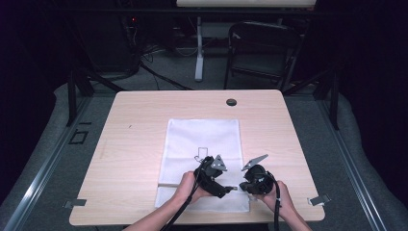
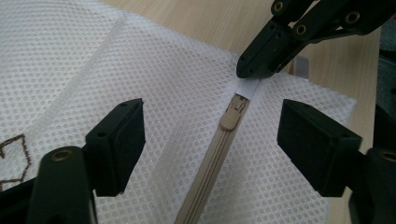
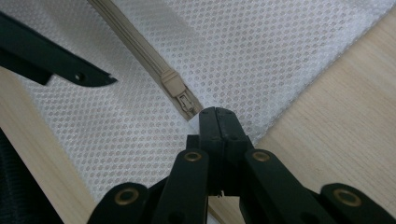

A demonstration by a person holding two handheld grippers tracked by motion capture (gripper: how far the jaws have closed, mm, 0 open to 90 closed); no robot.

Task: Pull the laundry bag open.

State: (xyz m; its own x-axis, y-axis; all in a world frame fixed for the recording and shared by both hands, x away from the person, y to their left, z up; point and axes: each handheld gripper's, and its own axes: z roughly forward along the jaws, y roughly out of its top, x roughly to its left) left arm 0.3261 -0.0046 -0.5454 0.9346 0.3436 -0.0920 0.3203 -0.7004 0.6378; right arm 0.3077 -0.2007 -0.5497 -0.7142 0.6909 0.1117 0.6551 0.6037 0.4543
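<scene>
While your right gripper (image 2: 254,70) pinches the white tab, the zipper (image 2: 212,158) runs toward lower left, between your spread left gripper (image 2: 210,140) jaws.

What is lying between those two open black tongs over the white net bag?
In the left gripper view, the beige zipper and its slider lie between the left tongs, on the mesh bag.

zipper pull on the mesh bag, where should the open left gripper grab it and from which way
Probably the tan zipper pull itself, from above: it lies flat on the mesh bag between the left gripper's open jaws. The right gripper pinches the white tab beyond it.
</scene>
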